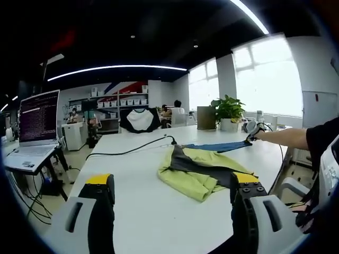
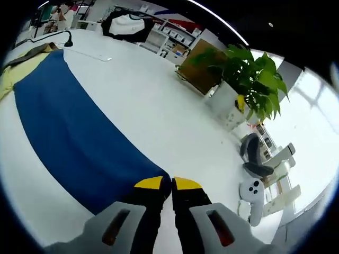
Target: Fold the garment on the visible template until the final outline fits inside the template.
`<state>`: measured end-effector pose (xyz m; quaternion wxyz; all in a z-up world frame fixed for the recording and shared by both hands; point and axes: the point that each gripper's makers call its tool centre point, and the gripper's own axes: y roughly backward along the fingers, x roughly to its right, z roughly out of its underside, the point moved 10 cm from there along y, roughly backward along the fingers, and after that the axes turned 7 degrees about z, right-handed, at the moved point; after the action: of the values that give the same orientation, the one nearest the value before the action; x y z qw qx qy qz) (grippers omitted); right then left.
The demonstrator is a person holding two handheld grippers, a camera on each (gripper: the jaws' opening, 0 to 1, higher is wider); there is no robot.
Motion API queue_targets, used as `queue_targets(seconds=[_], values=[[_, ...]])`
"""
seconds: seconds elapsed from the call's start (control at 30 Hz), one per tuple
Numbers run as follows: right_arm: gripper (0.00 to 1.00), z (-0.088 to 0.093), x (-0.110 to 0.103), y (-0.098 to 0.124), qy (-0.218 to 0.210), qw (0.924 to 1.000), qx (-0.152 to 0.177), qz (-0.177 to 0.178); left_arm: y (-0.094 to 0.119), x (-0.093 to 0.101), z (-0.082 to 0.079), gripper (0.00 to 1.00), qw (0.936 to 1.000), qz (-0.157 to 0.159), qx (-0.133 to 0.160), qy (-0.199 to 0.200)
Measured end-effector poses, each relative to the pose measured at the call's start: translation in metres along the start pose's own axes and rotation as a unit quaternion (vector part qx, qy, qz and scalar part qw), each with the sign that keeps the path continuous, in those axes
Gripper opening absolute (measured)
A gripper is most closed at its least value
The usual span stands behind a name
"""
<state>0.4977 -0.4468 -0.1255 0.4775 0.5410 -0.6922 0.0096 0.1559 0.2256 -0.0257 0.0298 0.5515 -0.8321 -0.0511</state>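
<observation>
White worktop (image 1: 137,185) carries everything. Blue cloth (image 2: 79,143), the biggest piece in the right gripper view, lies flat in a long band across it, running to the yellow-green garment (image 1: 198,172), which sits bunched mid-worktop with a dark grey panel on top. Black cable (image 1: 132,150) runs past the garment's far side. Potted plant (image 2: 246,79) stands at the far edge, a brown box just beside it; white VR controller (image 2: 253,198) near the worktop corner. Open laptop (image 1: 37,124) on a side stand, off to the left in the left gripper view.

My right arm (image 1: 288,137) reaches out straight over the worktop's far end. My right claw (image 2: 170,185) is clenched, jaws pressed together on the blue cloth's corner, at worktop level. My left claw (image 1: 172,188) hangs released, jaws wide apart, above the near worktop, touching nothing, garment ahead between the tips.
</observation>
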Motion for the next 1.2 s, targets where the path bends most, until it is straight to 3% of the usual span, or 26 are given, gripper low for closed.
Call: queue_targets(seconds=[0.07,0.17,0.23,0.27,0.4,0.5,0.63,0.67,0.7,0.73,0.8,0.9,0.97,1.07,1.13,1.2], values=[[0.09,0.005,0.003,-0.001,0.006,0.9999,-0.013,0.004,0.001,0.001,0.0,0.95,1.0,-0.002,0.003,-0.001],[0.11,0.012,0.008,-0.001,-0.046,0.9987,-0.023,-0.005,0.002,0.0,-0.001,0.95,1.0,-0.002,0.005,-0.003],[0.13,0.017,0.017,0.0,0.007,0.9996,-0.019,0.02,0.002,-0.001,-0.001,0.95,1.0,-0.001,0.005,-0.002],[0.14,0.019,0.017,0.003,0.004,0.9996,-0.016,0.022,0.001,-0.001,-0.001,0.95,1.0,0.0,0.004,-0.001],[0.14,0.022,0.032,0.01,-0.046,0.9987,0.002,0.024,-0.001,-0.001,0.001,0.95,1.0,0.004,0.002,0.001],[0.14,0.021,0.038,0.017,-0.06,0.9977,0.011,0.027,-0.004,0.002,0.0,0.96,0.9996,0.012,0.019,0.018],[0.17,0.012,0.045,0.028,-0.076,0.9953,0.053,0.029,-0.005,0.006,-0.002,0.96,0.9995,0.02,0.024,0.011],[0.17,0.008,0.044,0.033,-0.092,0.9936,0.063,0.015,-0.005,0.006,-0.002,0.96,0.9995,0.02,0.024,0.009],[0.16,0.002,0.043,0.039,-0.136,0.9876,0.078,-0.004,-0.006,0.008,-0.001,0.96,0.9995,0.02,0.024,0.008],[0.16,-0.006,0.044,0.046,-0.18,0.977,0.112,-0.023,-0.006,0.008,-0.001,0.96,0.9995,0.021,0.024,0.008],[0.17,-0.015,0.046,0.057,-0.205,0.9685,0.133,-0.046,-0.008,0.009,0.0,0.96,0.9995,0.023,0.021,0.007],[0.19,-0.027,0.053,0.074,-0.152,0.9741,0.167,0.0,-0.009,0.011,0.001,0.95,0.9996,0.026,0.004,-0.004],[0.19,-0.033,0.055,0.083,-0.126,0.9736,0.189,0.023,-0.006,0.013,-0.001,0.96,0.9997,0.021,0.009,-0.013],[0.19,-0.039,0.054,0.098,-0.158,0.966,0.204,0.005,-0.005,0.011,-0.003,0.95,0.9997,0.018,0.017,-0.007],[0.23,-0.042,0.058,0.108,-0.164,0.9591,0.228,0.03,-0.005,0.011,-0.004,0.95,0.9997,0.016,0.019,-0.004],[0.25,-0.042,0.058,0.121,-0.17,0.9573,0.232,0.026,-0.005,0.011,-0.004,0.95,0.9997,0.016,0.015,-0.01]])
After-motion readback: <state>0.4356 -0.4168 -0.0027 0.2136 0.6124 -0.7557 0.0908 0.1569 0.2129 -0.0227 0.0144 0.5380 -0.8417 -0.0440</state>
